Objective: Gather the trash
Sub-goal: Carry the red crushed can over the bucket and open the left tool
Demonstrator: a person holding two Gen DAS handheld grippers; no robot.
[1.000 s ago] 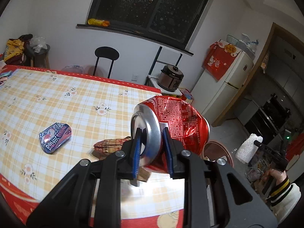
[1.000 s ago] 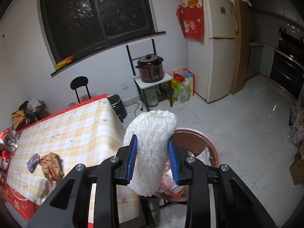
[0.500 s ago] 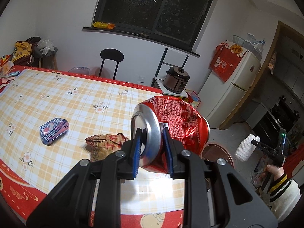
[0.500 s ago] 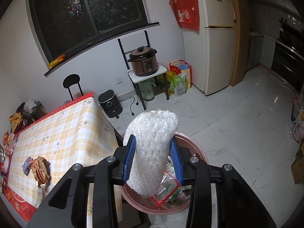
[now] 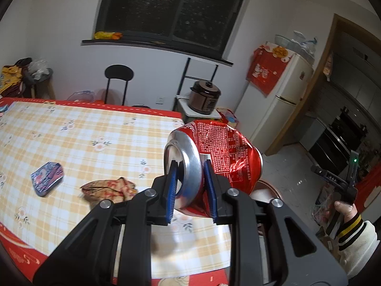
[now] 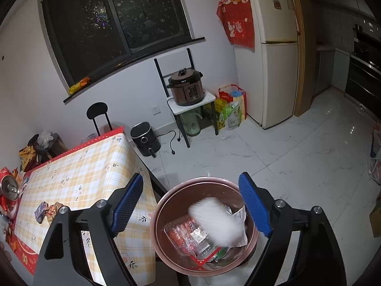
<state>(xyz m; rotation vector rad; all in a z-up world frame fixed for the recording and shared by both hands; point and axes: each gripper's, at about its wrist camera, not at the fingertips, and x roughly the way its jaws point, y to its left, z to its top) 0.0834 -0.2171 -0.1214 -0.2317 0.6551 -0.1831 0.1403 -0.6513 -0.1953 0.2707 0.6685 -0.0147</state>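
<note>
Left wrist view gives us the thing the coming move turns on: the crushed red aluminium drink can (image 5: 214, 164), clamped by its silver end rim between the blue-padded jaws of the left gripper (image 5: 190, 188). Its long axis runs forward and to the right, away from the jaws, toward the round pink plastic trash basin (image 5: 266, 187), whose rim peeks out just beyond and below the can, past the tabletop's (image 5: 83, 140) right edge.

From the right wrist view we see that basin (image 6: 166, 197) directly under the right gripper (image 6: 190, 207), whose jaws are opening and stand wide apart with nothing pressed between them. A white bubble-wrap wad (image 6: 214, 224), blurred, is between and below them, over the wrappers already in the basin.

We judge the left hand is the one to carry the can rightward over the rim. A blue foil packet (image 5: 47, 175) and a crumpled brown snack wrapper (image 5: 108, 188) lie on the checked cloth, nearer the left hand.
</note>
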